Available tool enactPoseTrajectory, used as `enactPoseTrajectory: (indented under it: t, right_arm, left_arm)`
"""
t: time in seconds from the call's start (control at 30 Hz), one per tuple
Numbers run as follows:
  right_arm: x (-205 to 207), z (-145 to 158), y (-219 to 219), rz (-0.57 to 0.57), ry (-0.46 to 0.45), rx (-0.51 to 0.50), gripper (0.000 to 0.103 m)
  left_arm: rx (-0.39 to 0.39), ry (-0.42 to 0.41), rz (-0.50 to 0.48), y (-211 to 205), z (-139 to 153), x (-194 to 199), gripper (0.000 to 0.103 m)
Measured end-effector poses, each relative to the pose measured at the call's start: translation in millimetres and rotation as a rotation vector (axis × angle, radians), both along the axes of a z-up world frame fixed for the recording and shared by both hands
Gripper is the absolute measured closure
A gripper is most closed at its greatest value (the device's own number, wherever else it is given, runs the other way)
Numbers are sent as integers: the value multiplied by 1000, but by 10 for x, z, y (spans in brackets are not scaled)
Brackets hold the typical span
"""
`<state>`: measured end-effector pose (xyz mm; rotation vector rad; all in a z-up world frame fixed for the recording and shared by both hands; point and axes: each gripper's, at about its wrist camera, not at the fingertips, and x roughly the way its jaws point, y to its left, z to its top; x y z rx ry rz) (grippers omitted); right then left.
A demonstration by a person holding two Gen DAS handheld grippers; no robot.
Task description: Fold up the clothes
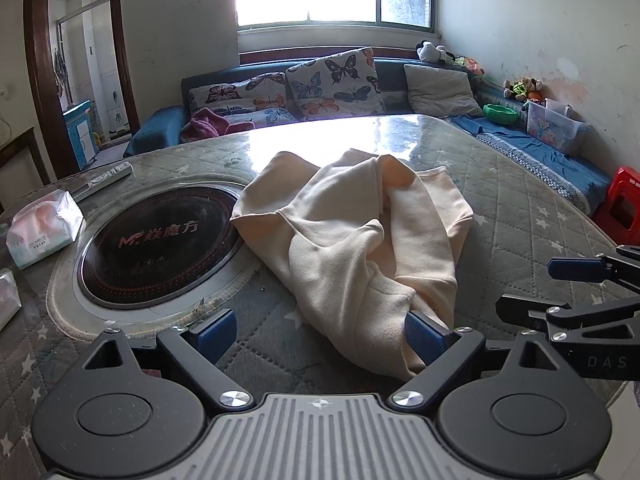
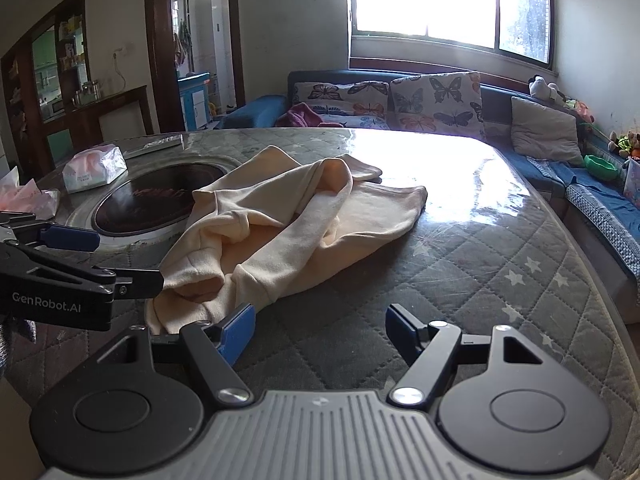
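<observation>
A crumpled cream-coloured garment [image 1: 352, 236] lies on the round quilted table [image 1: 520, 216]; it also shows in the right wrist view [image 2: 280, 224]. My left gripper [image 1: 320, 332] is open just in front of the garment's near edge, its right pad touching the cloth. My right gripper [image 2: 320, 332] is open over bare table, its left pad at the garment's near corner. Each gripper shows in the other's view: the right one [image 1: 560, 288] and the left one [image 2: 92, 256], both open.
A black induction hob [image 1: 160, 248] is set in the table left of the garment. A tissue pack [image 1: 44, 228] and a remote control [image 1: 104, 180] lie at the far left. A sofa [image 1: 280, 92] with cushions stands behind. A red stool [image 1: 620, 204] stands right.
</observation>
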<state>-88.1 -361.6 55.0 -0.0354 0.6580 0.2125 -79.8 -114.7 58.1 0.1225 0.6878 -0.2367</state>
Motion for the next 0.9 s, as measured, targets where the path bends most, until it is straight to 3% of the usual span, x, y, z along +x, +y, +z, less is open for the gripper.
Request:
enactPoseTrajectory:
  t: [0.9]
  right_arm:
    - [-154,-52,16,6,6,-13,33]
  left_arm:
    - [19,4,-6,-7,-57,-197,10]
